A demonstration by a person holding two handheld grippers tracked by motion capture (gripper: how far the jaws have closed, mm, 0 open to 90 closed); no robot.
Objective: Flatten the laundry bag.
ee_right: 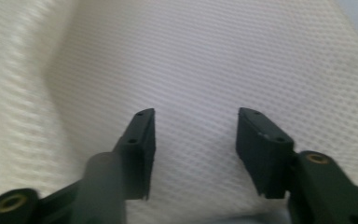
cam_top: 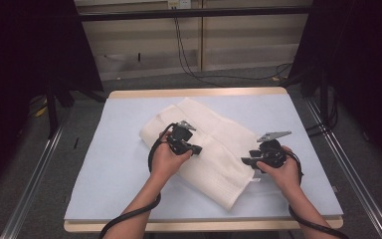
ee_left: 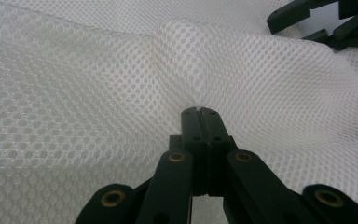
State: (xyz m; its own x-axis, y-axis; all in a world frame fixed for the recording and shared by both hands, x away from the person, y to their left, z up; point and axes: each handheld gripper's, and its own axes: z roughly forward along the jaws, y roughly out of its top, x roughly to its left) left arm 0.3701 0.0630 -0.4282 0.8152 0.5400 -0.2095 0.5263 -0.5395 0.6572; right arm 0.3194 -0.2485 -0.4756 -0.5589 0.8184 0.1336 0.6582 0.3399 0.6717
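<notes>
A white mesh cloth [cam_top: 206, 144] lies folded and slanted across the pale blue table mat [cam_top: 124, 164]. My left gripper [cam_top: 197, 149] is over the cloth's middle, shut on a pinch of the mesh [ee_left: 199, 106], which rises in a ridge at the jaw tips. My right gripper [cam_top: 244, 161] is at the cloth's right edge. Its jaws stand apart over the mesh [ee_right: 196, 70] with nothing pressed between the pads [ee_right: 145, 140]. The right gripper's jaws [ee_left: 321, 21] also show at the top right of the left gripper view.
The mat covers a wooden table [cam_top: 199, 92] with metal rails [cam_top: 35, 174] along both sides. Cables [cam_top: 189, 55] run on the floor behind the table. Dark curtains stand at the left and right.
</notes>
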